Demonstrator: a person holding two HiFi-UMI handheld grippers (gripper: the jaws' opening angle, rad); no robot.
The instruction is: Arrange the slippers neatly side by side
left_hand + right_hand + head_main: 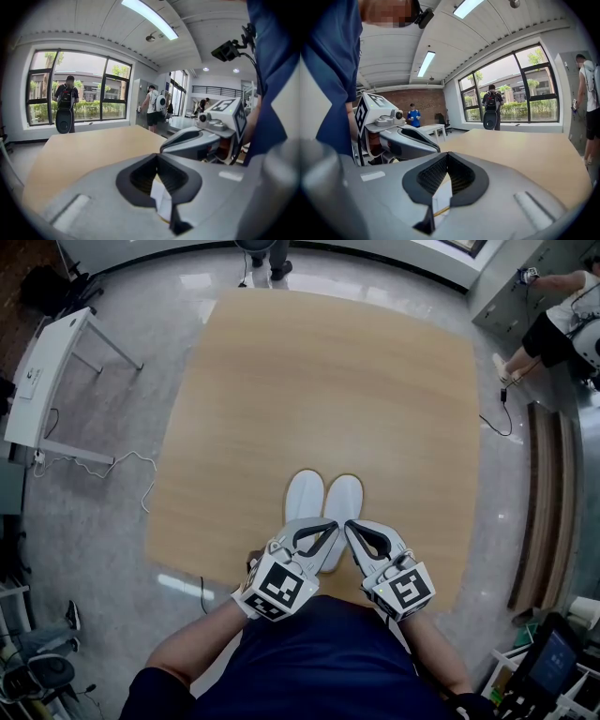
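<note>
Right gripper jaws together, nothing between, bottom centre; left gripper mid-left; tan table right.

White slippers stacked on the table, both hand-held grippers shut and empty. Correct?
Not stacked: the head view shows the left slipper and right slipper lying side by side on the table. The left hand-held gripper and right hand-held gripper are shut and empty.

Free passage is offered across the far desk and its sides; only the white slippers are set near the front edge.
</note>
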